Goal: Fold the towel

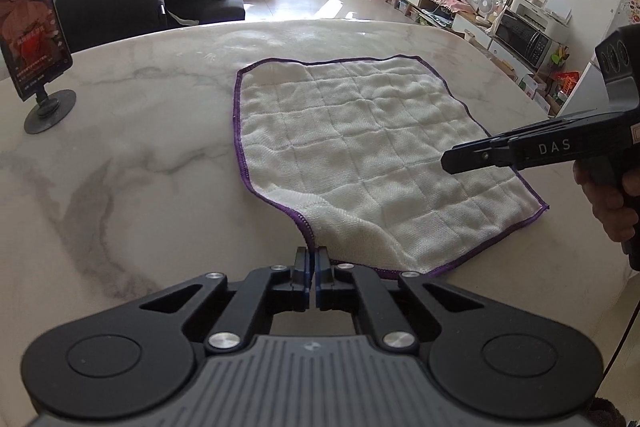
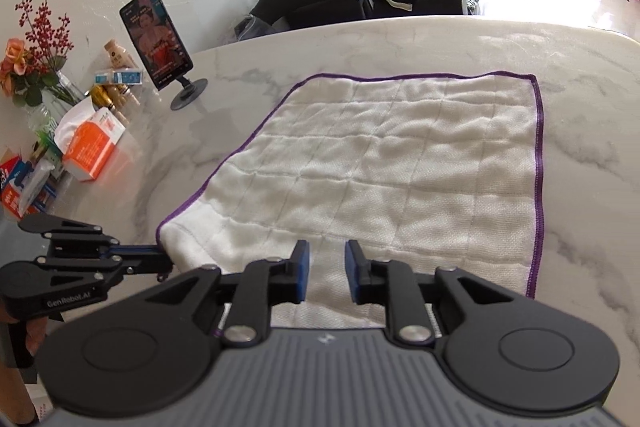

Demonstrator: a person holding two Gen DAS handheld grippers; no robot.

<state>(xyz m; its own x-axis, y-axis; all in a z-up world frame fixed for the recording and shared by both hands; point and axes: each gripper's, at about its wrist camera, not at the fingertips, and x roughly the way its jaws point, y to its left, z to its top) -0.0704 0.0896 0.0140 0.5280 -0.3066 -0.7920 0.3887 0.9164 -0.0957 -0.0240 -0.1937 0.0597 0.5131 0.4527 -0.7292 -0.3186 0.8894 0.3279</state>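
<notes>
Flat towel [image 2: 392,171] lengthwise ahead, left tool [image 1: 312,257] pinching corner, right tool [image 2: 327,259] parted

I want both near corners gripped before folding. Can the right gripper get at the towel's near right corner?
Probably yes: the right gripper hangs open over the towel, and nothing lies between it and that corner.

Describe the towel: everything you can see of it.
The towel is white, soft-looking cloth with a quilted grid of stitched squares and a purple sewn edge all round. It lies spread in a single layer on the marble table, mostly flat with slight waves, not yet folded. Its near-left corner is raised a little and pinched in the shut left gripper. The right gripper is open above the near edge; whether it touches the cloth cannot be told.
</notes>
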